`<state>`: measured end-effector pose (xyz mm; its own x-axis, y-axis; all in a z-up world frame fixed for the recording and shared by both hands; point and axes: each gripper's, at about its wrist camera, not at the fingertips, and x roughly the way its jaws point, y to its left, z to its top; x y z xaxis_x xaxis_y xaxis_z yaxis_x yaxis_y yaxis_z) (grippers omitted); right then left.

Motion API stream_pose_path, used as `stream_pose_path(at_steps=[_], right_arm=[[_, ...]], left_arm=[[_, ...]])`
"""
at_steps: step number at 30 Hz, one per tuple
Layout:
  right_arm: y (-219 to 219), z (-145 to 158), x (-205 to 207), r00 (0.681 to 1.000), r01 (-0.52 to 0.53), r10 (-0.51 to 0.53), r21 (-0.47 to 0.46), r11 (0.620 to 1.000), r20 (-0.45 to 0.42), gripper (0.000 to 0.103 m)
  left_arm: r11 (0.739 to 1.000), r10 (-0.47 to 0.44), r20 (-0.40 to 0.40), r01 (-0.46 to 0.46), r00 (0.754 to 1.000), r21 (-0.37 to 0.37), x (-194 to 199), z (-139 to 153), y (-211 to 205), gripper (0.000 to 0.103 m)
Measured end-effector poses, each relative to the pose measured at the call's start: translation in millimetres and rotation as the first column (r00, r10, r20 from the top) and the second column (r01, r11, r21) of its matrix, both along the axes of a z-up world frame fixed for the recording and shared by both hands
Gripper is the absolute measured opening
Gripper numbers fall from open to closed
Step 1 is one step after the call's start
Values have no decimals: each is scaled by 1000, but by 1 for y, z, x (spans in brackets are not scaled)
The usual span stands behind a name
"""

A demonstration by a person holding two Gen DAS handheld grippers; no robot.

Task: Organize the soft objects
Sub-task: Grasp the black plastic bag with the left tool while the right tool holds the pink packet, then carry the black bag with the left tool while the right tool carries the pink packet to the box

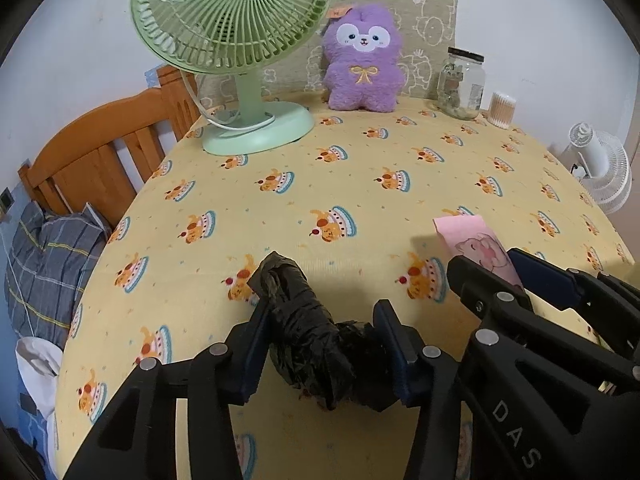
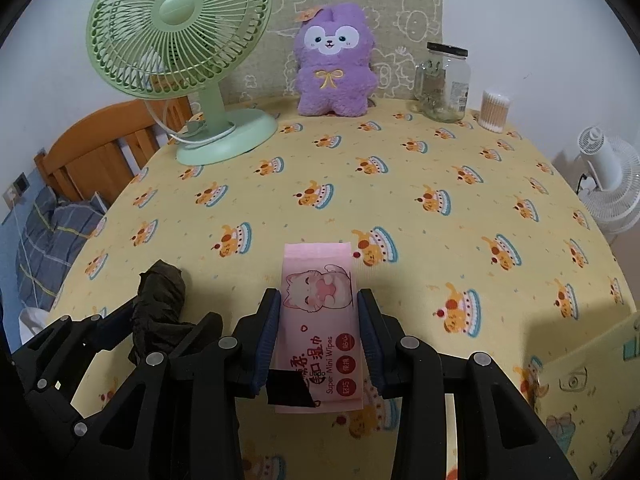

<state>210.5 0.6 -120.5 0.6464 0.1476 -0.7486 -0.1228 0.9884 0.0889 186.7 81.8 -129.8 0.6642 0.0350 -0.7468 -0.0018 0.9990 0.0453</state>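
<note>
My left gripper [image 1: 320, 320] is shut on a crumpled black plastic bag roll [image 1: 308, 328] just above the yellow tablecloth [image 1: 360, 184]. My right gripper [image 2: 318, 312] is shut on a pink pack of wet wipes [image 2: 320, 320] with a cat drawing, held over the table's near side. The left view shows the right gripper [image 1: 488, 264] with the pink pack [image 1: 476, 244] at right. The right view shows the black bag [image 2: 158, 304] in the left gripper at left. A purple plush toy [image 2: 334, 62] sits upright at the table's far edge.
A green desk fan [image 2: 180, 56] stands at the far left. A glass jar [image 2: 444, 82] and a tub of cotton swabs [image 2: 494, 110] stand far right. A wooden bed frame [image 2: 100, 148] is left of the table. A white fan [image 2: 608, 176] stands at right.
</note>
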Motion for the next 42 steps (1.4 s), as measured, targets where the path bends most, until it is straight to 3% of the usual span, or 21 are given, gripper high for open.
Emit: stream_pose_path(at_steps=[42], right_arm=[[-38, 100, -120, 981, -20, 10, 50, 999, 191, 42]], left_arm=[[1000, -12, 213, 9, 977, 13, -113, 99, -33, 52]])
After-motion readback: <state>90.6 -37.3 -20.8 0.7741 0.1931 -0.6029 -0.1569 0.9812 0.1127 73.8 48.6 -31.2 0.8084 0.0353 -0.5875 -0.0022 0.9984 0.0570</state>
